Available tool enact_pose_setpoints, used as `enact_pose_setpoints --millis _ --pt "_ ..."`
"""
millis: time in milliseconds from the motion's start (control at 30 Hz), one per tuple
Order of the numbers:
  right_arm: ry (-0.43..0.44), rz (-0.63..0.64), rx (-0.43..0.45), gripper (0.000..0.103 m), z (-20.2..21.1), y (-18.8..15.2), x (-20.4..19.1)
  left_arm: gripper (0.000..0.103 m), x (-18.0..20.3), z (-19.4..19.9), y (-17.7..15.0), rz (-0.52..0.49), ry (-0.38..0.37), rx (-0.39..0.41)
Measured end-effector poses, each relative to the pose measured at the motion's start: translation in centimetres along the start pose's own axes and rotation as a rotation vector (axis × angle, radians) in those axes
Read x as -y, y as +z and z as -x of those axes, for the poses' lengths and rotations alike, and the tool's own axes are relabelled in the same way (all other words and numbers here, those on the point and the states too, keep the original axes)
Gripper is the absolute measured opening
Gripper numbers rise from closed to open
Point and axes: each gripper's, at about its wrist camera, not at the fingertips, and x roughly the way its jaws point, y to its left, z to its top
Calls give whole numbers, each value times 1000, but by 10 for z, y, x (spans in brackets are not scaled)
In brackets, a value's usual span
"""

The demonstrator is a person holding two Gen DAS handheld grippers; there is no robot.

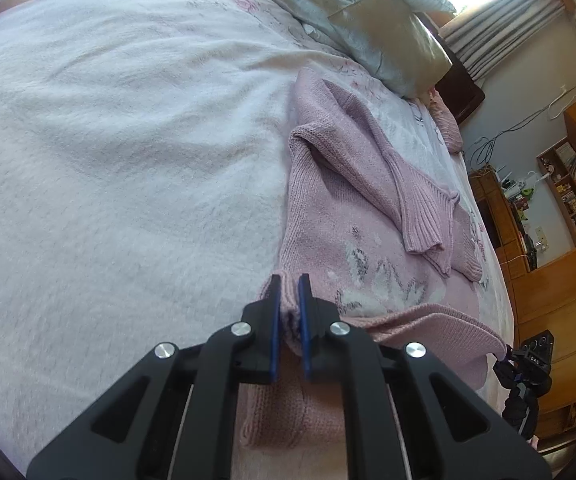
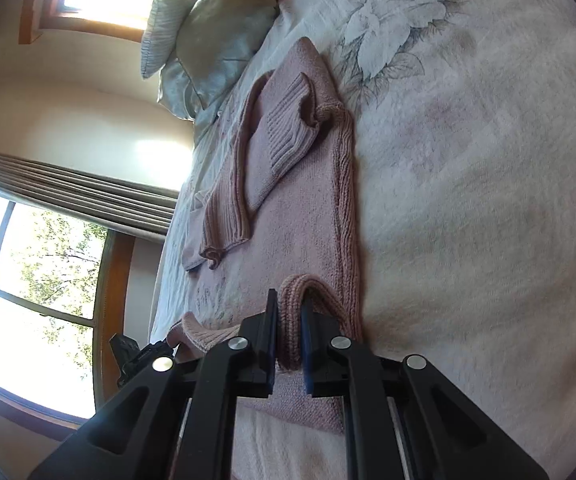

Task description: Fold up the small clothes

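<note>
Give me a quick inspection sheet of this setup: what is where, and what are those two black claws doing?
Surface: bed with a fuzzy white floral blanket.
Job's things: pink sweater lying flat, both sleeves folded across its body; the near hem is lifted.
Clutter: pillows at the head of the bed.
Grippers: left gripper shut on the sweater's hem corner; right gripper shut on the other hem corner.
Cables: loose wires along the wall by the shelves; none on the bed.
Surroundings: wooden shelves with books, curtains, sunlit windows.
</note>
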Motion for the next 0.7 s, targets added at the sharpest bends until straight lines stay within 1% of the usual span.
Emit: enact_pose_setpoints --millis 100,167,233,300,333,367,400,467,533,567,633,700 --pt "-15 -1 -13 10 -7 4 3 9 -3 -6 5 -4 16 1" --pt "-24 3 -21 10 -10 6 4 13 -4 -7 8 -10 44 9" --pt "-32 16 -30 12 -11 8 2 22 -6 -6 11 -13 53 4" --pt "-49 28 -16 21 -6 9 -3 24 -6 1 14 -9 43 13" --pt "-67 52 8 26 0 9 -7 28 -6 8 14 -13 45 28" --pt "-99 81 34 36 7 8 -12 30 -6 14 15 -20 49 48" --pt "-132 113 58 38 14 7 -18 34 -4 21 15 -31 51 66" --pt "-154 165 68 38 24 2 -28 37 0 31 15 -72 42 84" --pt "-179 214 64 39 30 -4 -37 47 8 35 15 -133 45 87" --pt "-201 241 61 40 31 -7 -41 49 13 34 15 -166 56 87" --pt "-240 289 55 41 33 -13 -47 62 21 27 15 -233 72 66" --pt "-252 320 46 43 32 -17 -50 63 28 14 14 -288 90 35"
